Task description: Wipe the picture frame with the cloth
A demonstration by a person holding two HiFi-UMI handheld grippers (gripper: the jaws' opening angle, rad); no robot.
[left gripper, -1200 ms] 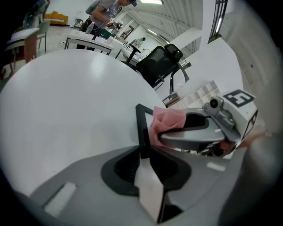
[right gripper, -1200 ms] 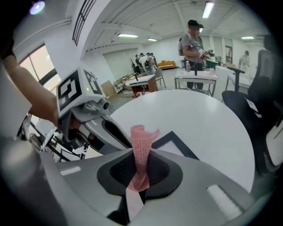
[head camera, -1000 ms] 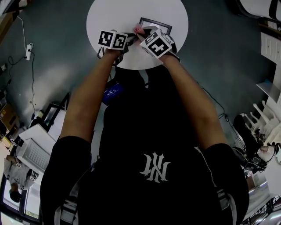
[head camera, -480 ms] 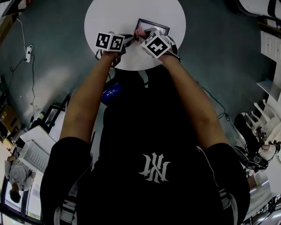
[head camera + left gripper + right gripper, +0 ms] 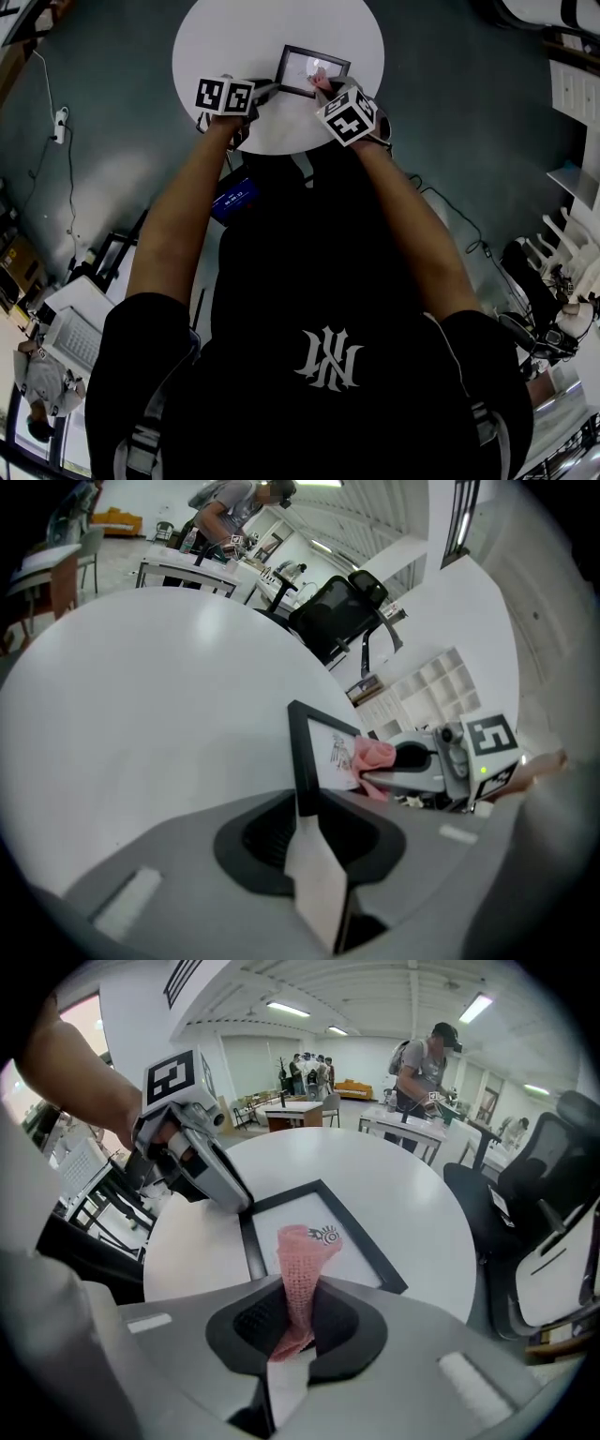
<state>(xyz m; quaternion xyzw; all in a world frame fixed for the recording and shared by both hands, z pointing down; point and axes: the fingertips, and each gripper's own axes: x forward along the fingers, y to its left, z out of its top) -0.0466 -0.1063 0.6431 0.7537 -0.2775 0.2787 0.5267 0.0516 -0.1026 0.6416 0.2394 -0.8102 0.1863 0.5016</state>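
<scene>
Head view, picture frame [image 5: 312, 70]: it was laid flat on the white round table [image 5: 234, 37], toward the far side, so that its face could be reached from above.
Head view, arms: both forearms were stretched forward and drawn inward. The left gripper [image 5: 267, 89] was brought to the frame's near left corner and the right gripper [image 5: 323, 82] to its near edge.
Head view, cloth [image 5: 318, 74]: only a small pink speck could be made out here, probably resting on the glass.
Left gripper view, grasp: the left gripper [image 5: 305, 803] was clenched on the black border of the picture frame [image 5: 314, 752]. This grip was judged to be a brace against sliding while the face was rubbed.
Left gripper view, pose: the tool was held low and nearly level with the table [image 5: 141, 696]. The cloth [image 5: 373, 755] was seen beyond it, at the tip of the right gripper [image 5: 412, 766].
Right gripper view, grasp: the right gripper [image 5: 295, 1312] was closed on the pink cloth [image 5: 302, 1283]. The free end was pushed out ahead of the jaws as a wiping pad.
Right gripper view, contact: the cloth's tip was pressed to the picture frame [image 5: 352, 1241] near a small printed mark.
Right gripper view, pose: the tool was tilted down toward the glass. The left gripper [image 5: 239, 1206] was seen pinching the frame's corner.
</scene>
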